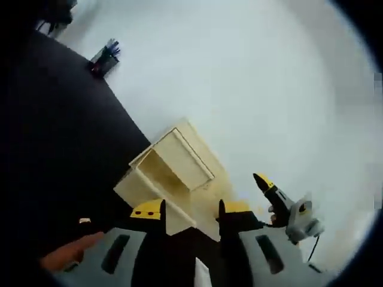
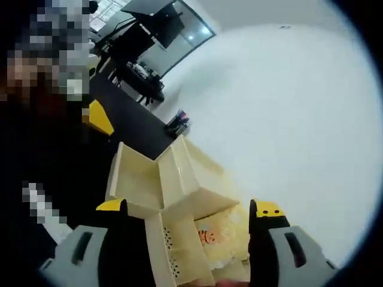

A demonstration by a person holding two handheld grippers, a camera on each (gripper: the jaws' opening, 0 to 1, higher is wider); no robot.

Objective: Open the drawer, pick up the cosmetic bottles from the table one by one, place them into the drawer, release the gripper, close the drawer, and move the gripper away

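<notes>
A cream desktop organizer (image 1: 173, 170) (image 2: 179, 179) stands on the white table (image 1: 257, 89) near its dark edge. In the right gripper view its lower drawer (image 2: 179, 254), with a perforated side wall, is pulled out toward me; something printed in yellow and orange (image 2: 210, 233) lies beside it, too unclear to name. My left gripper (image 1: 191, 212) hovers over the organizer's near corner, open, jaws holding nothing. My right gripper (image 2: 190, 209) is open above the drawer and holds nothing; it also reaches into the left gripper view (image 1: 278, 200) from the right.
A pen holder (image 1: 105, 57) (image 2: 178, 122) stands by the table's edge beyond the organizer. Black floor (image 1: 54, 149) lies past that edge. Desks with a monitor (image 2: 149, 30) stand far behind. A person's hand (image 1: 69, 254) shows at the lower left.
</notes>
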